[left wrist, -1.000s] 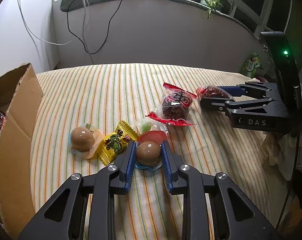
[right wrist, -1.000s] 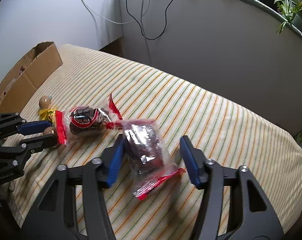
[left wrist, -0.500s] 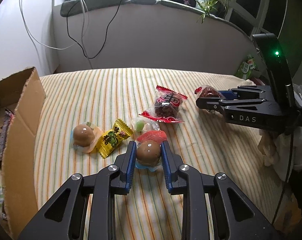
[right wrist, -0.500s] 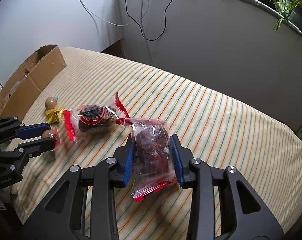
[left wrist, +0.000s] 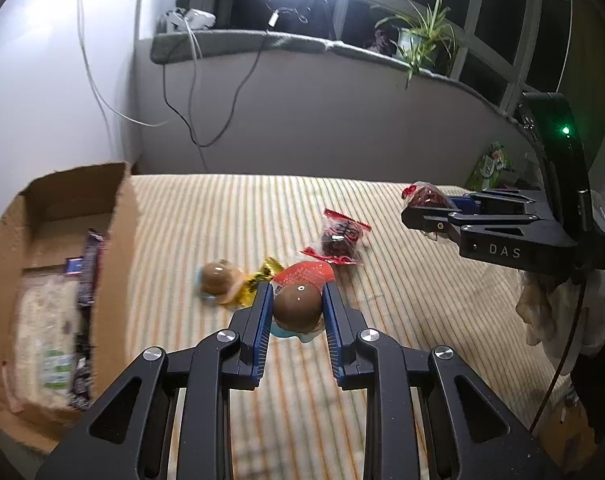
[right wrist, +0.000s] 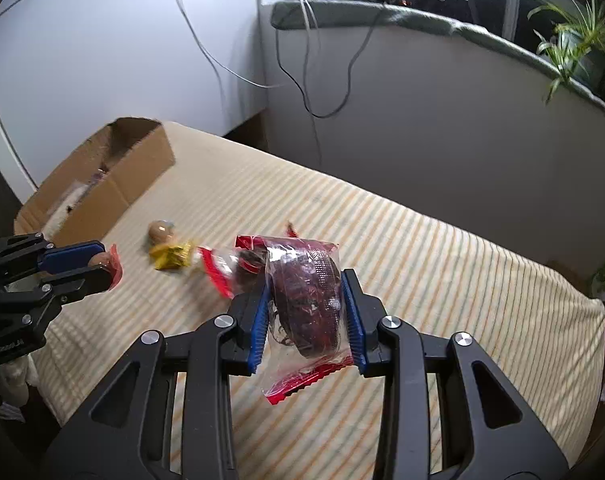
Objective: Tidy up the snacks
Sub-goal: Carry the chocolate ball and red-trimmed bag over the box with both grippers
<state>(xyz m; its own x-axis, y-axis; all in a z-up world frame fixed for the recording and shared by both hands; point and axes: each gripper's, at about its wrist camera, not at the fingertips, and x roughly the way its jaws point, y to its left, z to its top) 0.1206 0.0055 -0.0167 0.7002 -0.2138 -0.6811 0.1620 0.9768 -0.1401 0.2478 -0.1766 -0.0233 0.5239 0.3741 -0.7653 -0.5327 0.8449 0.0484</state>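
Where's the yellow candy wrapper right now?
On the striped cloth, left of centre in both views: the yellow candy wrapper lies against the loose brown jelly cup, with the red date packet on its other side.

Glossy brown jelly cup (left wrist: 297, 306) between matt black plastic fingers (left wrist: 258, 336) with ribbed blue pads. Crinkly clear plastic snack packet (right wrist: 306, 300). Striped woven cloth bedcover (left wrist: 402, 312). Matt corrugated cardboard box (left wrist: 114, 264).

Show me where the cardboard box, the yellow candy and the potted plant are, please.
cardboard box (left wrist: 120, 240): left wrist view, on its right wall.
yellow candy (right wrist: 170, 255): right wrist view, on the wrapper's middle.
potted plant (left wrist: 416, 40): left wrist view, on its leaves.
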